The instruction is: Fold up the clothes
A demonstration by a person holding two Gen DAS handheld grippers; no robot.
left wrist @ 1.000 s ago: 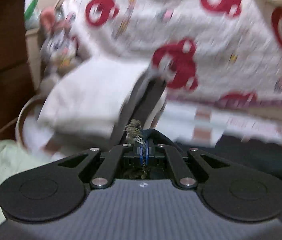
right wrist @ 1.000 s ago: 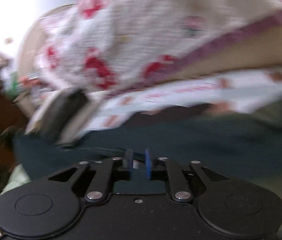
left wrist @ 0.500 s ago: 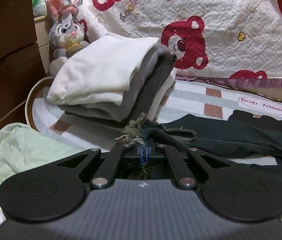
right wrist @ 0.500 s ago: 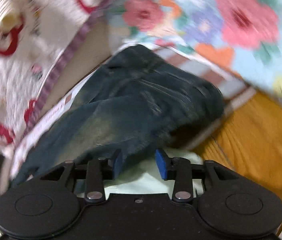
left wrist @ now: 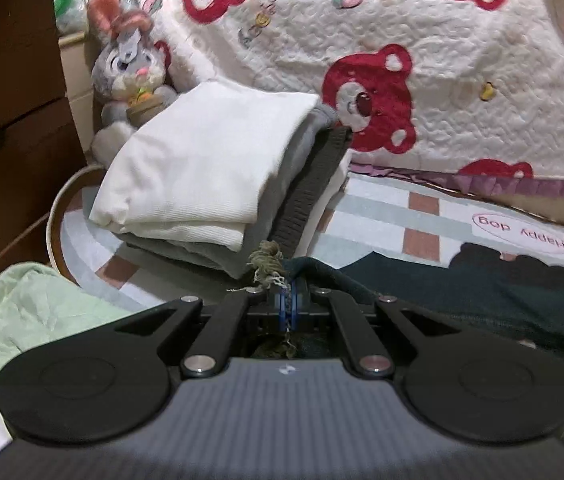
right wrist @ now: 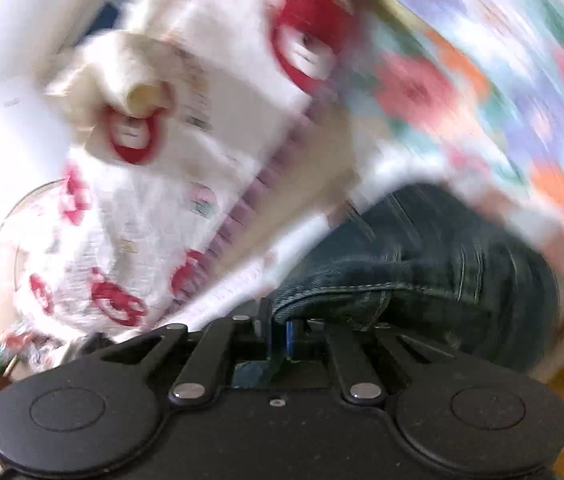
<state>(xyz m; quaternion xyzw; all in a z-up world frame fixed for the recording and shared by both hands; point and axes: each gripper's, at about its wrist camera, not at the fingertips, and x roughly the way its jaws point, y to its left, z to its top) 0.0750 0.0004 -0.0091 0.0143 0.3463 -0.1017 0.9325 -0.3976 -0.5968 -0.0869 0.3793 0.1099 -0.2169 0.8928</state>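
Dark denim jeans [left wrist: 462,292] lie across the checked bed sheet [left wrist: 386,216]. My left gripper [left wrist: 290,300] is shut on a frayed hem of the jeans, with threads [left wrist: 267,264] sticking up past the blue pads. In the blurred right wrist view my right gripper [right wrist: 282,334] is shut on a stitched edge of the same jeans [right wrist: 422,256], which bunch up ahead of it. A stack of folded clothes [left wrist: 209,168], white on top of grey and dark ones, sits just beyond the left gripper.
A bear-print quilt [left wrist: 422,60] is heaped behind the stack. A plush rabbit [left wrist: 129,64] leans at the back left beside a wooden drawer unit [left wrist: 5,112]. A pale green cloth [left wrist: 29,320] lies at the near left. A floral cover [right wrist: 502,92] is at the right.
My right gripper, open half a second ago, has shut on the jeans' edge while swinging. My left gripper has kept its hold on the frayed hem and barely moved.
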